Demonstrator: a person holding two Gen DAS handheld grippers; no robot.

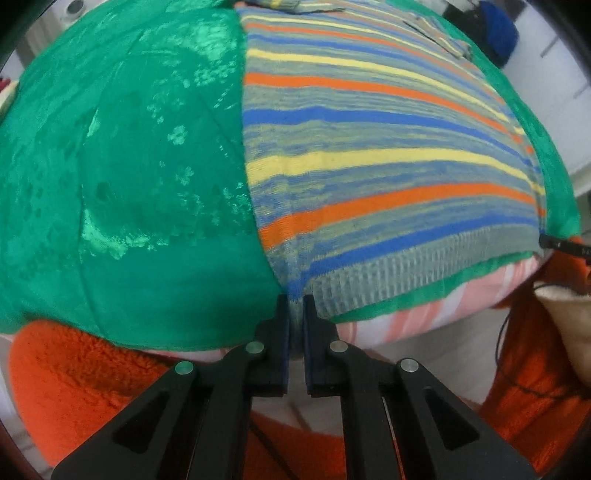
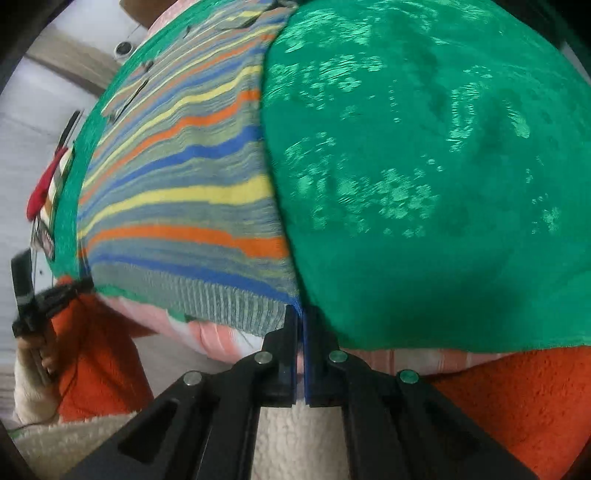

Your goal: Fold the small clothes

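A small striped knit sweater (image 1: 369, 155) in grey-blue, orange, yellow and blue lies flat on a shiny green cloth (image 1: 129, 166). Its ribbed hem faces me. My left gripper (image 1: 295, 301) is shut on the hem's left corner. In the right wrist view the sweater (image 2: 184, 192) lies left of the green cloth (image 2: 424, 166), and my right gripper (image 2: 301, 310) is shut on the hem's right corner. The left gripper's black body (image 2: 29, 295) shows at the far left of that view.
Under the green cloth lies a pink and white striped cover (image 1: 406, 317). The person's orange fleece (image 1: 81, 376) fills the near edge, with cream fleece (image 2: 295, 435) below. A red object (image 2: 42, 192) and dark tools lie beside the cloth's left edge. A blue item (image 1: 496, 29) sits far right.
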